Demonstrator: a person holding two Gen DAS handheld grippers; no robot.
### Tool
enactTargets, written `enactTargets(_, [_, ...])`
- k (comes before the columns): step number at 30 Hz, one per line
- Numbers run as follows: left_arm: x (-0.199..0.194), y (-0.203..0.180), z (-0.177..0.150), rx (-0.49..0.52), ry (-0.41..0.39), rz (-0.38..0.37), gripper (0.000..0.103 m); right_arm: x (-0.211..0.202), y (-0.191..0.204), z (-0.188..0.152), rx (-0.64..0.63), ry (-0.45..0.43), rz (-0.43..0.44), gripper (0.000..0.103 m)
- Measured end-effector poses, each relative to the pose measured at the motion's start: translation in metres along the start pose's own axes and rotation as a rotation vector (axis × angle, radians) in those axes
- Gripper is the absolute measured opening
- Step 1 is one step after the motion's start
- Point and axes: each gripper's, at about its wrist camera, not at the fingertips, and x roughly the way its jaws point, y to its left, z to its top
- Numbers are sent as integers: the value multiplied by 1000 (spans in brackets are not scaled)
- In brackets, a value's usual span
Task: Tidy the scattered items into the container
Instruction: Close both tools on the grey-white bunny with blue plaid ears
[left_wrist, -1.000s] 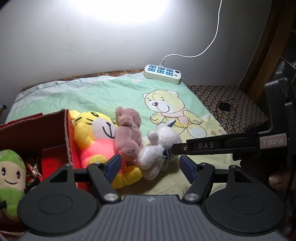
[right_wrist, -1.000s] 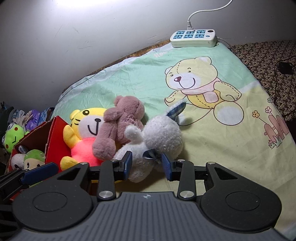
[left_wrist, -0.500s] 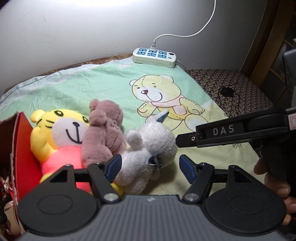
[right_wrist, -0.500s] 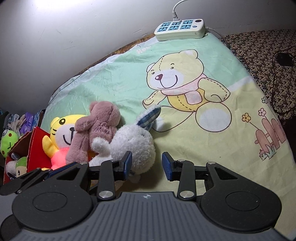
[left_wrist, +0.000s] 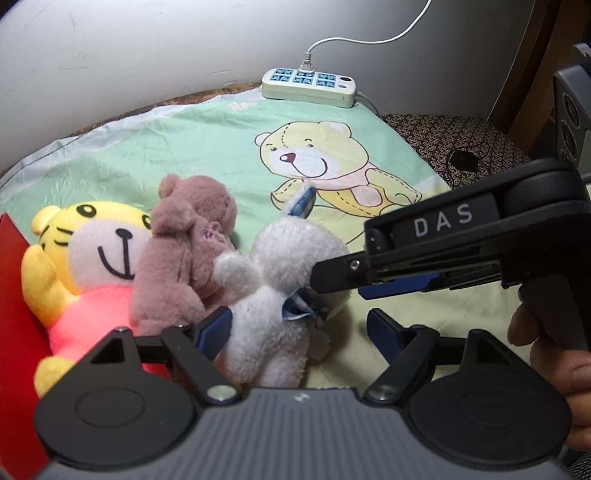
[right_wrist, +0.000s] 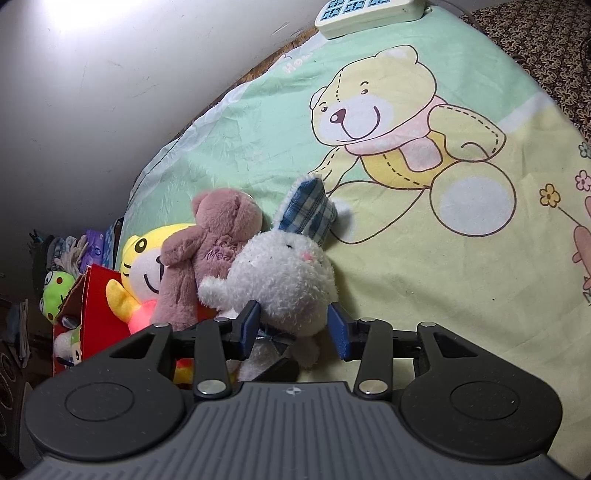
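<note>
Bed sheet (right_wrist: 229, 122) with cartoon bear print, biggest thing here. Red box (right_wrist: 94, 295) at left edge, couple plushies already inside. Yellow tiger (left_wrist: 85, 258), pink bear (left_wrist: 184, 251), white bunny (right_wrist: 284, 277) piled together on sheet just beside box. Both grippers crowding bunny: left gripper (left_wrist: 299, 332) fingers opening around its body, right gripper (right_wrist: 291, 328) fingers opening either side of its neck, not squeezing.

We are in a home bedroom: a bed sheet (right_wrist: 480, 258) printed with a cartoon bear, soft toys (right_wrist: 288, 273) heaped at seven o'clock, a power strip (left_wrist: 308, 86) by the wall at twelve.
</note>
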Motion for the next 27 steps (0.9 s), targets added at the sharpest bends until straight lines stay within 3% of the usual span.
enactTargets(4, [4, 2, 0, -23, 6, 1, 81, 8, -3, 5, 8, -2, 28, 56])
enactTargets(11, [18, 4, -3, -73, 59, -41, 81, 24, -1, 14, -10, 10, 80, 57])
enactTargets(22, [20, 4, -5, -88, 62, -32, 74, 22, 5, 13, -109, 26, 70, 44])
enactTargets(27, [7, -9, -13, -65, 62, -73, 74, 11, 6, 6, -130, 41, 53, 42])
